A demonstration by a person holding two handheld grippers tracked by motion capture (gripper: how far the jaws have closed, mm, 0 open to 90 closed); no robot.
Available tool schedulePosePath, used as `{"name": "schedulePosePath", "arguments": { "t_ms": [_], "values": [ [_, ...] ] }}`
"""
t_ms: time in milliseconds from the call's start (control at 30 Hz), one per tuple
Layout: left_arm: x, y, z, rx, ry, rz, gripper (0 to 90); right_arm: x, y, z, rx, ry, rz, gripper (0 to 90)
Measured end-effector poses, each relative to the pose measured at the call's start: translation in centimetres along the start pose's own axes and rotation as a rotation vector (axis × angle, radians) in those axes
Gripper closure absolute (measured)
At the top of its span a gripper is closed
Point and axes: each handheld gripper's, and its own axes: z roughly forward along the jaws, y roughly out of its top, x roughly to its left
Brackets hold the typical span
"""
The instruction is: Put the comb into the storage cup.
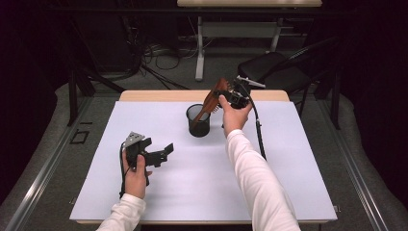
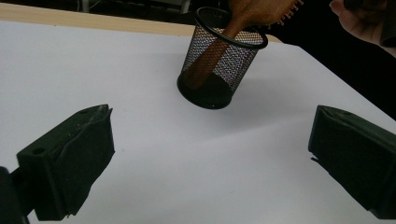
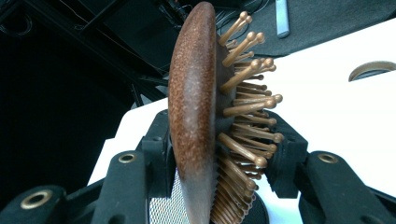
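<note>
Hairbrush [image 1: 213, 98] leans handle-down in mesh cup [image 1: 198, 121], head up-right.

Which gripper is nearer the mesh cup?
Right. The right gripper holds the hairbrush just above the mesh cup, handle inside. The left gripper sits open on the table, nearer the person.

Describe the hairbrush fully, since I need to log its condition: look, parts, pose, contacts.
The hairbrush looks like reddish-brown wood, with an oval head, a slim handle and rows of tan ball-tipped pins on one face. It looks intact. It leans tilted, handle down inside the black mesh cup on the white table, head above the rim. The right tool is clamped on its head, one jaw on the back, one on the pins.
</note>
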Motion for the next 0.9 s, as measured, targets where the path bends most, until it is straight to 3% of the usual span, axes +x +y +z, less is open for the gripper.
{"name": "schedulePosePath", "arguments": {
  "t_ms": [367,900],
  "values": [
    [-0.02,-0.02,0.04,0.000,0.001,0.002,0.4,-0.28,0.05,0.00,0.007,0.009,0.017,50.8],
    [-0.10,-0.08,0.15,0.009,0.000,0.008,0.3,-0.92,-0.09,-0.14,0.016,0.036,-0.011,48.6]
  ]
}}
